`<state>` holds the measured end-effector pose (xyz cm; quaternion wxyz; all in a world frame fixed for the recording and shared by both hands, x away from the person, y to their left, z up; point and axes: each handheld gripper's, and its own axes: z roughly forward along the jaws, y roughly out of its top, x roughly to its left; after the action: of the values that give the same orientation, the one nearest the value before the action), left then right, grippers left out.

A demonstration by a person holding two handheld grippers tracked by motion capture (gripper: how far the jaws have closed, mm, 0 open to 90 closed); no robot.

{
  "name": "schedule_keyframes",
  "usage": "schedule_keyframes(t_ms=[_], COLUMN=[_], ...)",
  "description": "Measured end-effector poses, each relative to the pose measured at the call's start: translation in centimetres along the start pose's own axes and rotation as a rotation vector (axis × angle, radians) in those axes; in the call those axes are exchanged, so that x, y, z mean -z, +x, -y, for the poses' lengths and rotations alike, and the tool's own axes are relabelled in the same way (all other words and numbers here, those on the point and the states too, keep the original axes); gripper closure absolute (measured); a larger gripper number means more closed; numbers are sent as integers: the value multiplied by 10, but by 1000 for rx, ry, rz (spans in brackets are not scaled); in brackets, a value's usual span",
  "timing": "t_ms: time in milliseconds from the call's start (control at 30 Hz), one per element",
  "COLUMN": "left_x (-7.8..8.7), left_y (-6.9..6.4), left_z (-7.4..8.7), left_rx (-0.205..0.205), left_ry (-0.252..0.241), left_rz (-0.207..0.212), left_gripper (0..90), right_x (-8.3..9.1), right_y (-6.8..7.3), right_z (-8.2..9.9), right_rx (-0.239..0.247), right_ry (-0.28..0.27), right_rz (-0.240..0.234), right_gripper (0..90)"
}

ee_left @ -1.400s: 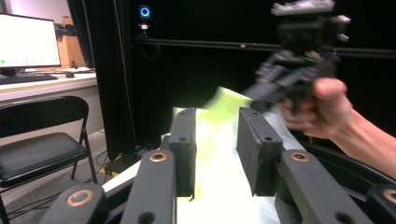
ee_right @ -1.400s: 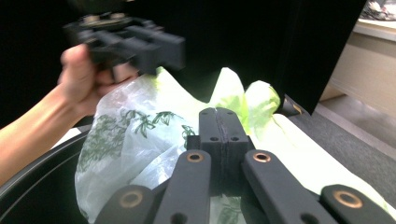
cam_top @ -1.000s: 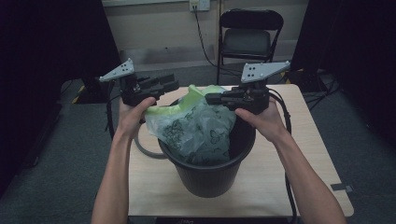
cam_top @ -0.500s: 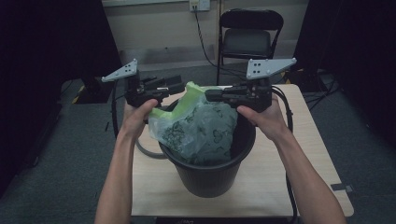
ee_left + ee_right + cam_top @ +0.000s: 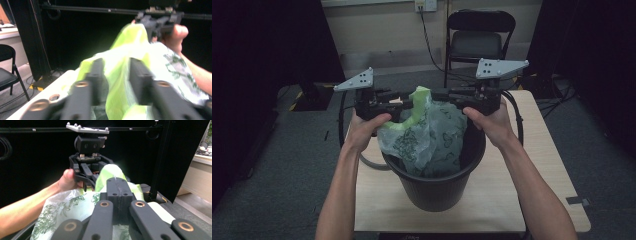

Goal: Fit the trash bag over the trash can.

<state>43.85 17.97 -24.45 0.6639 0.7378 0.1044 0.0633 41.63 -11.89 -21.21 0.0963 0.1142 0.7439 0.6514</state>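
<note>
A green and white printed plastic bag point(image 5: 427, 135) hangs into a black bucket point(image 5: 437, 192) on the table. My right gripper point(image 5: 438, 95) comes in from the right over the bucket's far rim. Its jaws are shut on the bag's top edge, and the right gripper view shows a thin sliver of plastic at the tips point(image 5: 117, 181). My left gripper point(image 5: 408, 106) faces it from the left. Its jaws point(image 5: 115, 68) have just been closing and still stand apart, with a bright green fold of the bag point(image 5: 120, 82) between them.
The bucket stands mid-table on a light wooden tabletop point(image 5: 537, 190). A black folding chair point(image 5: 479, 40) stands behind the table against the wall. Cables loop around both sides of the bucket, and dark curtains close off left and right.
The left gripper has shifted right toward the bag and its jaws have narrowed around the green fold. The bag's green top now stands up between the two grippers. The right hand has stayed put.
</note>
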Motion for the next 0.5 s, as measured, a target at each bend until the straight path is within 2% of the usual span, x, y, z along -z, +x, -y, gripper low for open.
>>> schedule_keyframes(t_ms=[67, 100, 167, 500], left_x=[1, 1, 2, 31], left_y=[-2, -2, -3, -12], left_z=[0, 0, 0, 7], left_rx=[-12, -13, -20, -29], left_ry=[-7, -6, -1, -70], left_rz=[-3, -9, -24, -89], left_gripper=[868, 900, 900, 900], right_x=[-2, -3, -2, 11], right_y=[-1, -1, -2, -18], right_z=[0, 0, 0, 11], right_rx=[-1, -2, -3, -40], right_ry=[-2, -1, 2, 26], right_rz=[5, 7, 14, 96], right_gripper=[900, 900, 900, 900])
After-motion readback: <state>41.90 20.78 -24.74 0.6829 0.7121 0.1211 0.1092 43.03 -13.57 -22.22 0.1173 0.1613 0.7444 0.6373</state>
